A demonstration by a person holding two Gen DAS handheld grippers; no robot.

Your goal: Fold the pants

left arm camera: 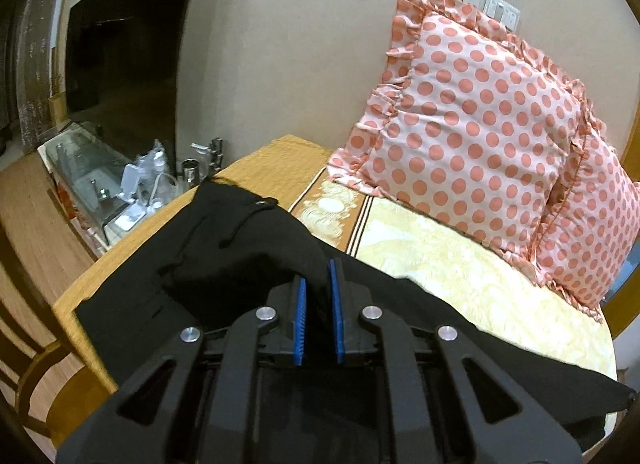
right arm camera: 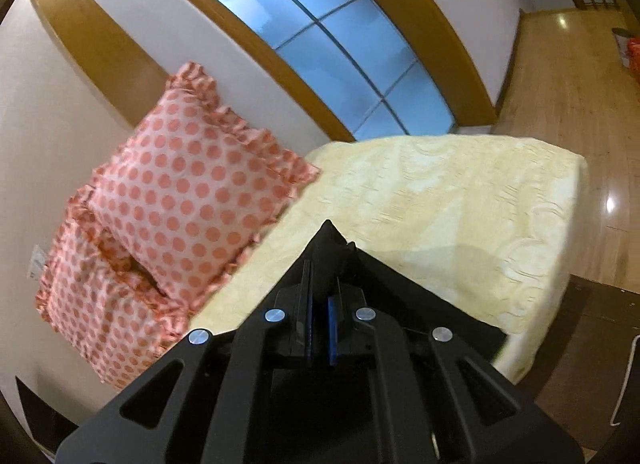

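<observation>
My left gripper [left arm camera: 318, 284] pinches a fold of the black pants [left arm camera: 224, 248], which lie across the mattress [left arm camera: 460, 264] near the polka-dot pillows [left arm camera: 480, 112]. My right gripper [right arm camera: 322, 300] is clamped on another peak of the same cloth. If either thin pinch slips, that edge could drop and crease the fold crooked.

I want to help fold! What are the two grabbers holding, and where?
Both hold the black pants: left gripper pinches a raised fold, right gripper a pointed corner.
</observation>
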